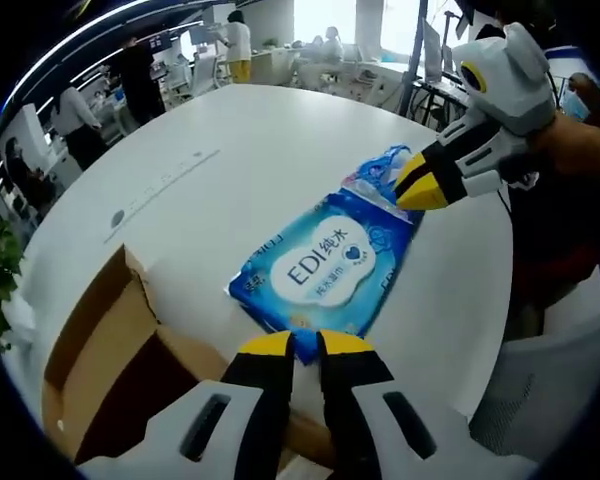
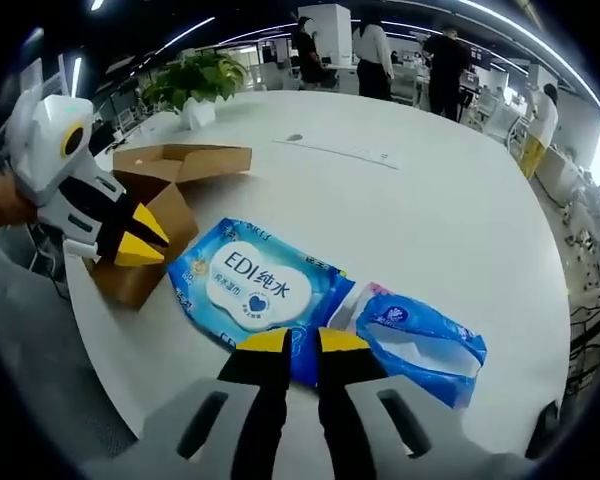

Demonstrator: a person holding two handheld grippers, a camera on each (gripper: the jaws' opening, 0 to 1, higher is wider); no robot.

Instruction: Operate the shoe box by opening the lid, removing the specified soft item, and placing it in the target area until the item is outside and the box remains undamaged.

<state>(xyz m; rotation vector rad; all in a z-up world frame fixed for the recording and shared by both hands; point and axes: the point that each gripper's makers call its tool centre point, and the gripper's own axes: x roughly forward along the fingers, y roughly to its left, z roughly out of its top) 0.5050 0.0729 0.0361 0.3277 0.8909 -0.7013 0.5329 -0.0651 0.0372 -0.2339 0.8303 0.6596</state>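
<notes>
A blue wet-wipes pack (image 1: 325, 268) lies flat on the round white table (image 1: 230, 150), outside the open cardboard shoe box (image 1: 100, 350) just beside it. The left hand-held gripper (image 1: 306, 345) pinches one edge of the pack, its yellow tips pressed on the wrapper; the right hand-held gripper (image 2: 302, 342) grips the opposite side. The right gripper view alone reveals a second, smaller blue packet (image 2: 420, 335) touching the pack, and a potted plant (image 2: 195, 80) at the table's far rim. One box, two blue packs, two grippers.
</notes>
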